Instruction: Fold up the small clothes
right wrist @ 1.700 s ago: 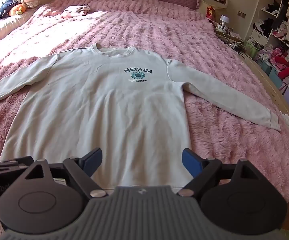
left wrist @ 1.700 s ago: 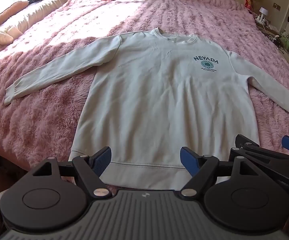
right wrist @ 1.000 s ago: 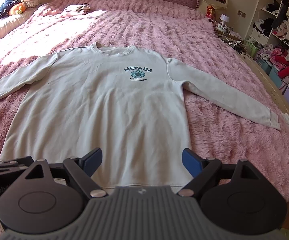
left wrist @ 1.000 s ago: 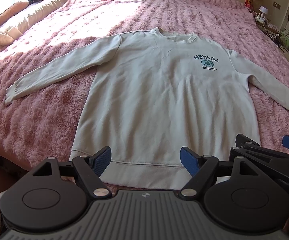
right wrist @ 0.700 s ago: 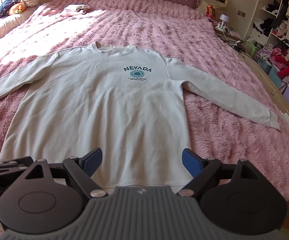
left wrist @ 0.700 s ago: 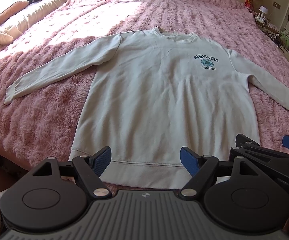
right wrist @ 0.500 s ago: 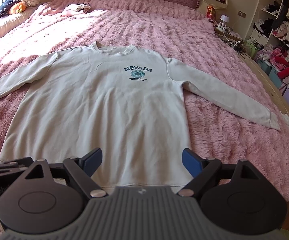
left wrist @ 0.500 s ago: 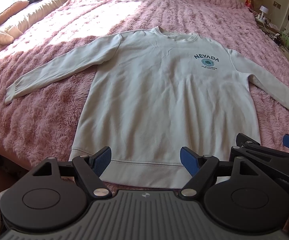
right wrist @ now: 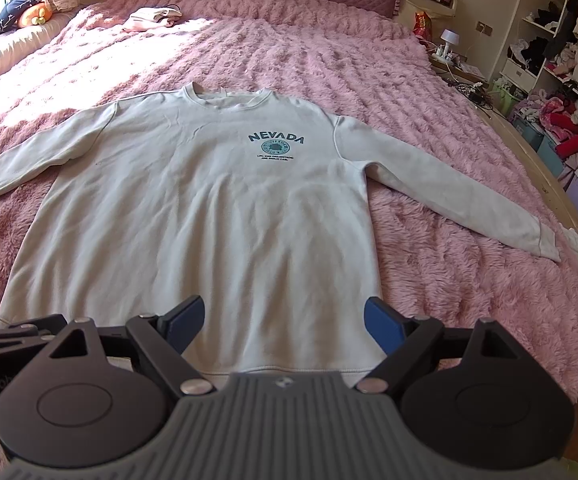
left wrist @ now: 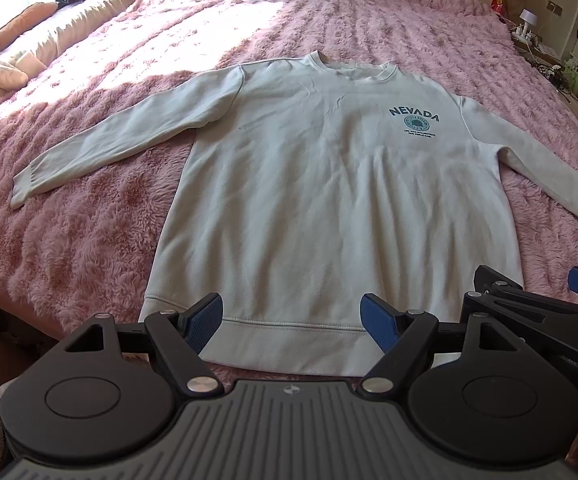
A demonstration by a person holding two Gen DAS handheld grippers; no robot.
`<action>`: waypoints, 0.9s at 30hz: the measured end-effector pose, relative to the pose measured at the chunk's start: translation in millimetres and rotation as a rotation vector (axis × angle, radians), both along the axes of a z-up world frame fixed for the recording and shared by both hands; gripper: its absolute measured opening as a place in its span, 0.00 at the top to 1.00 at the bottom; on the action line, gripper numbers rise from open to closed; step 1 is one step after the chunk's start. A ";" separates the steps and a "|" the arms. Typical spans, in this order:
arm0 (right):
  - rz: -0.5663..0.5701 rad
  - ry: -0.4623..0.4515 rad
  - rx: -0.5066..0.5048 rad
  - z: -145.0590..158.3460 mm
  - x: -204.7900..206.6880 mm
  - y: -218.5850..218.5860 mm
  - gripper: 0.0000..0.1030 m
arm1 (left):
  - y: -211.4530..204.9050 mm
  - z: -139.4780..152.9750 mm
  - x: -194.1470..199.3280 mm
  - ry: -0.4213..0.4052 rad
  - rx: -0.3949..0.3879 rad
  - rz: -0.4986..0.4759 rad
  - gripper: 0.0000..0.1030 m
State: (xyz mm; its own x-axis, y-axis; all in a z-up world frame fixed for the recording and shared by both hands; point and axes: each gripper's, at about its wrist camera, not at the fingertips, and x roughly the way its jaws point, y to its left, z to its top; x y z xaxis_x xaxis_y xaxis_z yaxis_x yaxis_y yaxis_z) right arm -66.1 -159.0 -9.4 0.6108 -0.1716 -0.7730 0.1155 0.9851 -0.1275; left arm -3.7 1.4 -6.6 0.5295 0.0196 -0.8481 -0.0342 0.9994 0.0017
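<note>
1. A pale sweatshirt [left wrist: 329,200] printed NEVADA is lying flat, face up, on a fluffy pink bed [left wrist: 89,240], sleeves spread wide.
2. The left claw [left wrist: 291,316] and right claw [right wrist: 283,318] are hovering released, empty, just short of the hem [left wrist: 289,328].
3. Judging the first fold, each claw is needing a firm pinch through both fabric layers.
4. Folded clothes [right wrist: 151,18] far ahead are lying well clear; nothing is blocking.

Sweatshirt [left wrist: 329,200] flat on pink bed [left wrist: 89,240]; left tongs [left wrist: 291,318] spread above hem.
</note>
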 end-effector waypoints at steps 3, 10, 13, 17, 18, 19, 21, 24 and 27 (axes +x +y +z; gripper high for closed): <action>-0.001 0.000 -0.001 0.0 0.2 0.5 0.20 | -0.2 -0.4 0.1 0.000 0.003 0.000 0.11; -0.002 0.002 0.000 0.7 0.8 0.5 0.20 | -0.5 -0.3 0.3 0.001 0.004 0.000 0.11; -0.001 0.006 0.000 0.6 1.8 0.9 0.20 | -1.0 -0.3 0.6 -0.001 0.012 0.000 0.11; -0.001 0.009 -0.001 1.0 3.3 1.4 0.20 | -1.8 0.0 2.6 0.002 0.013 0.000 0.11; 0.000 0.008 0.000 0.8 3.1 1.0 0.20 | -1.9 0.0 3.4 0.002 0.014 -0.001 0.11; 0.000 0.009 0.000 0.7 3.3 1.1 0.20 | -2.0 -0.3 3.9 0.003 0.014 -0.001 0.11; -0.001 0.010 0.000 0.6 3.4 0.9 0.20 | -1.5 -0.8 4.8 0.005 0.014 -0.002 0.11; 0.000 0.012 0.001 0.0 4.1 1.0 0.20 | -1.7 -1.4 6.0 0.007 0.014 -0.001 0.11; 0.000 0.016 0.001 -1.3 6.1 1.1 0.20 | -1.6 -2.2 7.0 0.009 0.014 -0.002 0.11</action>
